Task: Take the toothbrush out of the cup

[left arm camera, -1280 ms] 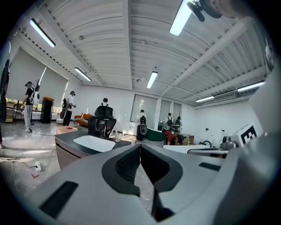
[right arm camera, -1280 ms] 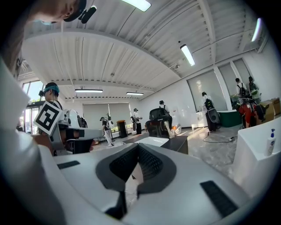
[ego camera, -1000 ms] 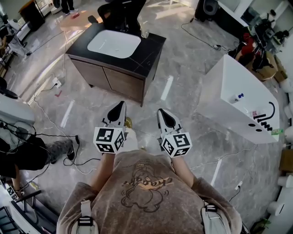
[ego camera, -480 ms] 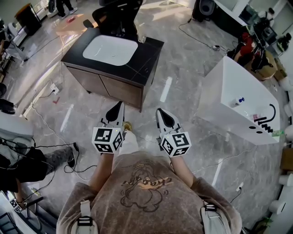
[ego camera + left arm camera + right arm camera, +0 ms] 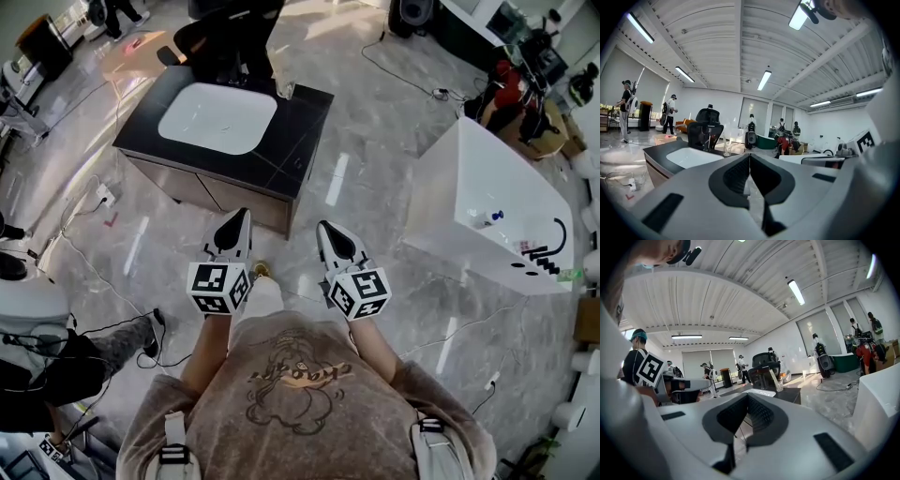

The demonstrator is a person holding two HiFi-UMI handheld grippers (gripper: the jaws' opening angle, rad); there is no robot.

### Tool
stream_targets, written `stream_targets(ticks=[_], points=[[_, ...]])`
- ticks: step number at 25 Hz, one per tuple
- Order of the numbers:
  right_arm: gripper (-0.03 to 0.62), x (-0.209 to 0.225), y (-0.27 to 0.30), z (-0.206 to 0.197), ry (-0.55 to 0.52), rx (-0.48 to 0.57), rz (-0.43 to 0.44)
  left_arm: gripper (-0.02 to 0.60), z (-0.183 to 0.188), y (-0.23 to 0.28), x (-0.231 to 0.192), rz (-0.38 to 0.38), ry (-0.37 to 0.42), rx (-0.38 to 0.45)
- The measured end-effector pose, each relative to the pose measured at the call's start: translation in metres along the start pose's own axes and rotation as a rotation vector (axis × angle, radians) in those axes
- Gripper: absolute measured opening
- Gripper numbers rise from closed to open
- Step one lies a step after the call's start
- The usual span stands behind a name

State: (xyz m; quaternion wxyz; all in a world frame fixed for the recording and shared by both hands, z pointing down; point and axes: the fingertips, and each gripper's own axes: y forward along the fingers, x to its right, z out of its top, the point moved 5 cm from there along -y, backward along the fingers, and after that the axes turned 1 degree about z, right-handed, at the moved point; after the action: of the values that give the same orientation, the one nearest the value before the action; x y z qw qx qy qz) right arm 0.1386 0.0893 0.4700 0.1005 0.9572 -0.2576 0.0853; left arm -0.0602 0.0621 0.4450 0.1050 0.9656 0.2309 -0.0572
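A clear glass cup (image 5: 285,90) stands on the far right corner of a black counter (image 5: 298,141) with a white basin (image 5: 217,118). In the right gripper view the cup (image 5: 779,385) holds a pale toothbrush (image 5: 774,376) that leans left. The left gripper view shows the cup (image 5: 727,148) small, past the basin. Both grippers hang over the floor in front of the counter, well short of the cup. My left gripper (image 5: 239,218) is shut with nothing in it. My right gripper (image 5: 324,229) is shut and empty too.
A black office chair (image 5: 228,34) stands behind the counter. A white cabinet (image 5: 478,202) with small items on top is at the right. Cables (image 5: 420,86) run over the grey floor. A person's legs (image 5: 70,361) are at the lower left; people stand far off.
The counter and basin have come nearer and sit lower left in the head view. Both grippers have moved forward toward it, side by side, still shut.
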Motion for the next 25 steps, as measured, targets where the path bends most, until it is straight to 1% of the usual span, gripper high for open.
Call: stream_targets(ticks=[6,13,17,21,25], points=[[0.015,0.018,0.044,0.018,0.006,-0.004,-0.04,0.017,0.018,0.045,-0.026,-0.048,0.003,-0.017],[0.015,0.028,0.11,0.036,0.008,0.01,-0.054,0.017,0.043,0.097,-0.069,-0.088,0.016,-0.012],[0.015,0.028,0.148,0.043,0.006,0.022,-0.064,0.017,0.053,0.118,-0.095,-0.107,0.023,-0.013],[0.015,0.029,0.172,0.047,0.008,0.033,-0.088,0.017,0.059,0.133,-0.115,-0.125,0.04,-0.011],[0.015,0.032,0.182,0.049,0.015,0.031,-0.107,0.017,0.063,0.149,-0.124,-0.144,0.029,-0.015]])
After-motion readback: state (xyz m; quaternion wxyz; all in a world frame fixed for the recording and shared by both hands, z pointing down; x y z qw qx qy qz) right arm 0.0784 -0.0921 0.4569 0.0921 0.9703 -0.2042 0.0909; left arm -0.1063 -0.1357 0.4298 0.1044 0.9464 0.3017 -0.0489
